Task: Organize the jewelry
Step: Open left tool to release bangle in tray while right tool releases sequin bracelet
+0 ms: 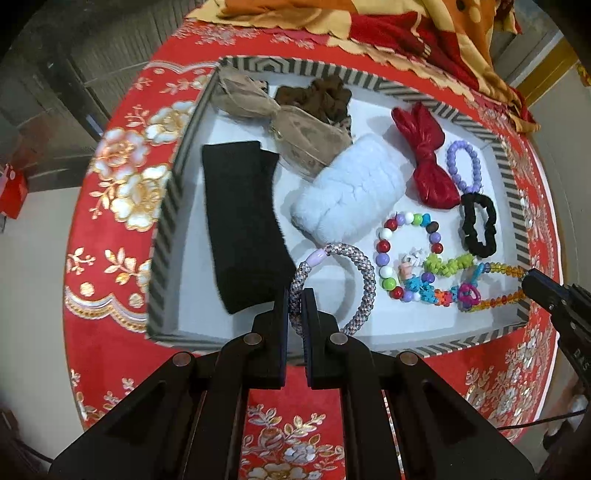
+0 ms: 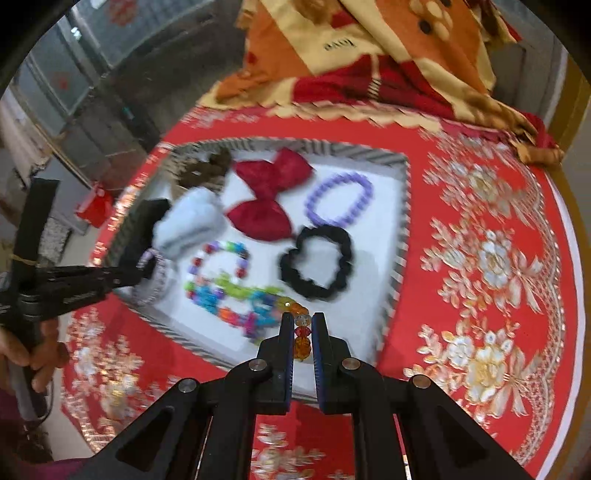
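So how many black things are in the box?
2: a long black headband lies along the box's left side, and a black scrunchie near its right wall. Smaller ones could be hidden underneath.

In the left wrist view the tray (image 1: 173, 206) sits on the round table (image 1: 110, 350), filling mid-frame. Inside it, the headband (image 1: 240, 225) lies at left, the fur scrunchie (image 1: 351, 188) at centre, and the cloth pouch (image 1: 295, 133) above them toward the upper left. The bow (image 1: 424, 155) lies right of the fur scrunchie, with the bead ring (image 1: 463, 166) beside it at right and the ruffled scrunchie (image 1: 478, 225) just below that. The bead bracelet (image 1: 406, 251) lies at lower centre-right, the braided hair tie (image 1: 332, 284) to its left. A blanket (image 1: 406, 33) lies along the top of the frame.
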### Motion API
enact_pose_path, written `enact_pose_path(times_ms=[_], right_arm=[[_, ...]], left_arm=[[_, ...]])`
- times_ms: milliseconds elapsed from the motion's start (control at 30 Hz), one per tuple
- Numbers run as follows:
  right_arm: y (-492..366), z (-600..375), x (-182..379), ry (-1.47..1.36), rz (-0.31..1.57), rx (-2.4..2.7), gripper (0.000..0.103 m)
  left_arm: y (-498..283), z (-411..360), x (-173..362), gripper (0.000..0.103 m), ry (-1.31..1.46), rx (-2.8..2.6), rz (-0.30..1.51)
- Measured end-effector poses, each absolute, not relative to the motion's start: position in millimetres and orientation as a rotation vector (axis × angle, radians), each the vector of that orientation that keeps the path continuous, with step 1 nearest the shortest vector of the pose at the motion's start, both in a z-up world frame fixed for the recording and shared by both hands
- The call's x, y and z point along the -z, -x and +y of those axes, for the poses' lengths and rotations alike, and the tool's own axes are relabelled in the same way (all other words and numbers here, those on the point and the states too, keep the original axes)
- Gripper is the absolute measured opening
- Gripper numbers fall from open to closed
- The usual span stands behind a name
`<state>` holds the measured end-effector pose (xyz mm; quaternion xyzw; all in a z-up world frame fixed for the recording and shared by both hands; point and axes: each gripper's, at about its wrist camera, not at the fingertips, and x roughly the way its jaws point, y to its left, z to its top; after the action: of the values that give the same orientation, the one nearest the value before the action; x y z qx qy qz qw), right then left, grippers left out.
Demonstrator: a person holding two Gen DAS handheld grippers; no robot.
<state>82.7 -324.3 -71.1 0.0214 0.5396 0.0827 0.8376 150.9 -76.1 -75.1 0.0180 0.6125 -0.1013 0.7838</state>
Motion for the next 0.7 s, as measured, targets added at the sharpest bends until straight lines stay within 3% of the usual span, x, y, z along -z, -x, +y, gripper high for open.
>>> enact_pose_path(times_ms=[200,533,633,700], right_arm=[[-83.2,-321.5,85.5,0.066,1.192,-0.118,0.009],[-88.8,-335.0,92.8,-0.057,1.190,-0.144,0.010],[-86.0,-332.8,90.6,-0.089,1.167,-0.162,0.021],[-84.0,-331.7,88.5,-0.133,1.146,-0.176,0.028]], left_arm=[[-156.5,-83.1,84.7,0.005,-0.061,0.217,1.340],[-162.9,-90.6,86.3,0.007,-0.054,0.201,1.336],[-161.4,-91.6,85.4,0.016,-0.039,0.198,1.344],[-156.8,-90.9,82.8,0.033,-0.029,0.199,1.338]])
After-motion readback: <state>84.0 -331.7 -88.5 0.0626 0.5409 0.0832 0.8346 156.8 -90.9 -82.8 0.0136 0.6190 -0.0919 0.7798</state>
